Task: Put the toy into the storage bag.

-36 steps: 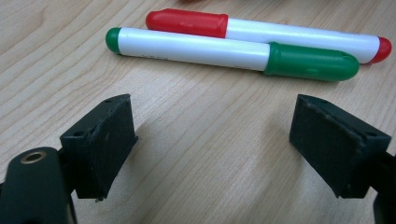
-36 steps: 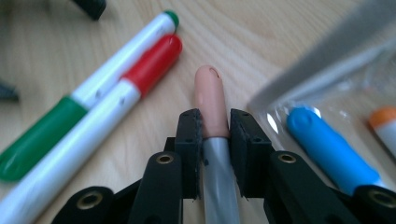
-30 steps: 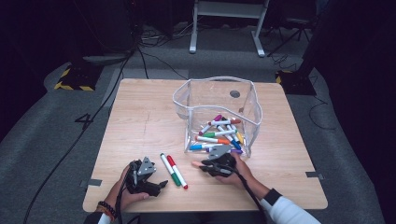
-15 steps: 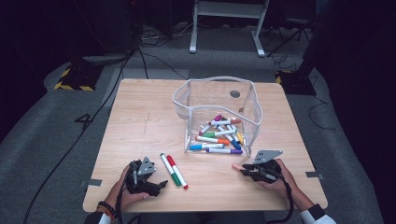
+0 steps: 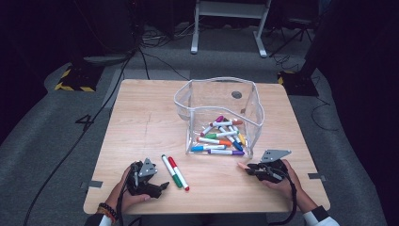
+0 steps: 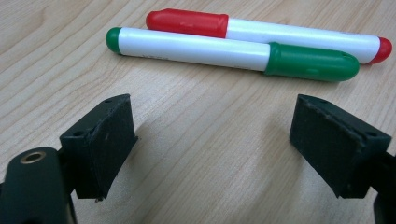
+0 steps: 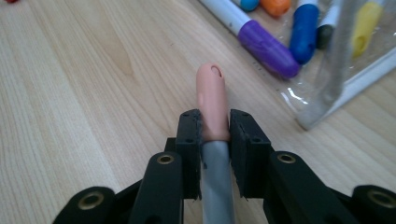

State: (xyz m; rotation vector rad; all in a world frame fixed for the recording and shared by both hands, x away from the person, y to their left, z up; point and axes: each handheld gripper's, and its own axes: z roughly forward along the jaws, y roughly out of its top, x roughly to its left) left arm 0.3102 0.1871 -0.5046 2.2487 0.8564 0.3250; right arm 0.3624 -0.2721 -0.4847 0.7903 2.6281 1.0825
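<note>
Your right gripper (image 5: 250, 168) is clamped on a marker with a peach-pink cap and grey barrel (image 7: 212, 100) — a second ago it sat just below the front wall of the clear plastic bin of coloured markers (image 5: 195, 101), and it has since swung out past the bin's front right corner, low over the table. Your left gripper (image 5: 160, 187) has not moved — jaws wide open, nothing between them, with the green-capped white marker (image 6: 233, 50) and red-capped white marker (image 6: 261, 30) lying side by side just ahead, near the bin's front left.
</note>
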